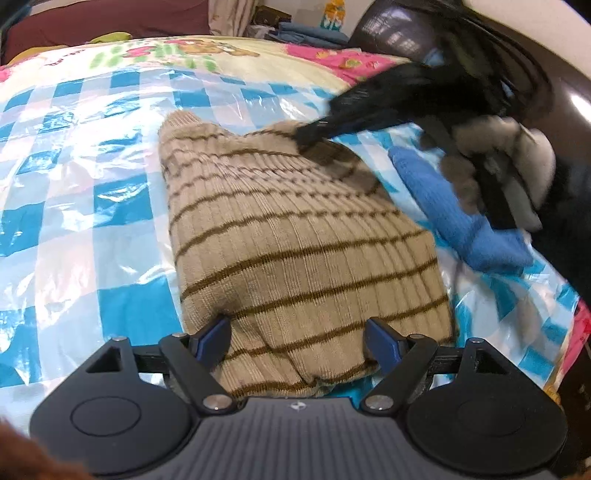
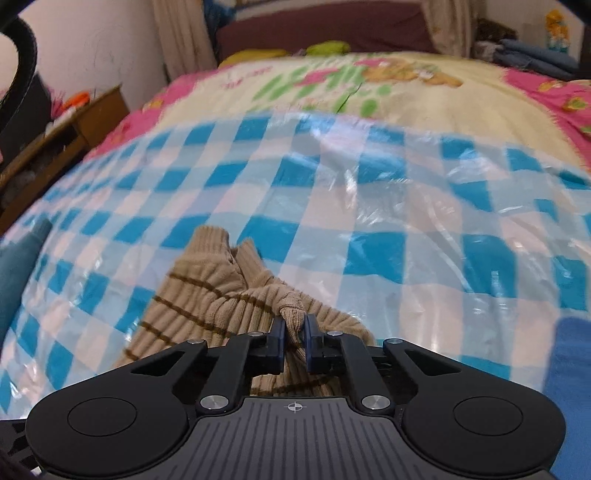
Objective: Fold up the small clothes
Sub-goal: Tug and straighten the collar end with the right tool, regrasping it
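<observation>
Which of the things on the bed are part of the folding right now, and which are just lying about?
In the job: striped top; right tongs shut on a pinch of its cloth; left tongs open over its near end.

Lying about: blue cloth, checked plastic sheet, cartoon bedspread, stack of folded blue clothes.

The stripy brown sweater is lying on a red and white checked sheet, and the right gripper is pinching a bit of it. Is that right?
Not quite. The sheet is blue and white checked, not red, as the right wrist view shows. The rest is right: the right gripper is pinching a bit of the stripy brown sweater.
</observation>
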Available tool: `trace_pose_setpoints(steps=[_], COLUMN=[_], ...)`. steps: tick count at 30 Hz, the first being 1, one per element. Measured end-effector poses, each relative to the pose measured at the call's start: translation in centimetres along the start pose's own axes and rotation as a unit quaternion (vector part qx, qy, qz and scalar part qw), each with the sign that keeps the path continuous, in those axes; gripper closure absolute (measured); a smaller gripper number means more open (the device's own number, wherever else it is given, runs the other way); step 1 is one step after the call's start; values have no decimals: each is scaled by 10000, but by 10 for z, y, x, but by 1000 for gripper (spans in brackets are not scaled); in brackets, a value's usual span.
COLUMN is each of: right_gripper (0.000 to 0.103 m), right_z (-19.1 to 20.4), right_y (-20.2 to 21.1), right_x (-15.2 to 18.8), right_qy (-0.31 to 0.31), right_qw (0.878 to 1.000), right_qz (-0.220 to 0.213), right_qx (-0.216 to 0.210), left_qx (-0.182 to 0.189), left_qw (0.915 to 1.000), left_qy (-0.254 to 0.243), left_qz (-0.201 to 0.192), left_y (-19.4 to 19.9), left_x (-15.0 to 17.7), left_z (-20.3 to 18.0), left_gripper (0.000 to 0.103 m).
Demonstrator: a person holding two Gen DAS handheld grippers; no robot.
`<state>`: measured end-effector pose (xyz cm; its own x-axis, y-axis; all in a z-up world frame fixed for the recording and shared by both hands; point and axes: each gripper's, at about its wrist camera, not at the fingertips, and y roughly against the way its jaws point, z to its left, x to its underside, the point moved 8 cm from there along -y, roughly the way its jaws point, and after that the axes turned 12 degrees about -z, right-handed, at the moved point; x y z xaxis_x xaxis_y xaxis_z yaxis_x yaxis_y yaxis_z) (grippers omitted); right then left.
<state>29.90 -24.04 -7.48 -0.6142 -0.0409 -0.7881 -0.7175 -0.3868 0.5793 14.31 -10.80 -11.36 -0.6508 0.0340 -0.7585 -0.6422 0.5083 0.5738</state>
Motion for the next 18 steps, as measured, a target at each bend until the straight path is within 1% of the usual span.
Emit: trace_pose_setpoints(steps=[3, 4, 6, 7, 8, 9, 11, 13, 14, 15, 17, 18], right_gripper=[94, 94, 95, 99, 100, 100, 100, 98, 92, 90, 89, 87], right_z=[-18, -27, -38, -41, -43, -45, -50, -45, -41, -39, -34, -30], right_y=[24, 28, 21, 13, 6, 1, -5, -5, -4, -2, 2, 3], right_x=[-8, -6, 4, 12, 18, 24, 32, 31, 28, 24, 10, 2], right_qy=[-561, -745, -918, -916, -831, -818, -1020, -800, -679, -607, -419, -356], right_qw=[9973, 9956, 9946, 9946, 9949, 9945, 9918, 9932, 9938, 9940, 9947, 9950], right_qz=[-451, -532, -366, -200, -85, 11, 119, 160, 167, 140, -20, -119], right_qx=[117, 181, 328, 434, 558, 661, 757, 833, 867, 898, 940, 924], left_qx=[28, 0, -53, -99, -125, -142, -249, -328, -344, -364, -346, -336], left_qw=[9996, 9993, 9992, 9993, 9993, 9993, 9982, 9953, 9939, 9927, 9920, 9922], left_qy=[62, 37, -37, -56, -84, -165, -517, -900, -1032, -1139, -1202, -1188], left_qz=[-274, -366, -392, -361, -333, -298, -192, -171, -170, -171, -178, -173], left_y=[10, 12, 7, 2, -2, -6, -13, -17, -18, -19, -19, -20], left_x=[-14, -19, -23, -22, -21, -19, -15, -10, -9, -7, -4, -5], left_z=[1, 2, 3, 5, 6, 5, -1, -9, -12, -14, -15, -15], left_gripper=[20, 20, 20, 20, 19, 17, 16, 11, 10, 10, 10, 10])
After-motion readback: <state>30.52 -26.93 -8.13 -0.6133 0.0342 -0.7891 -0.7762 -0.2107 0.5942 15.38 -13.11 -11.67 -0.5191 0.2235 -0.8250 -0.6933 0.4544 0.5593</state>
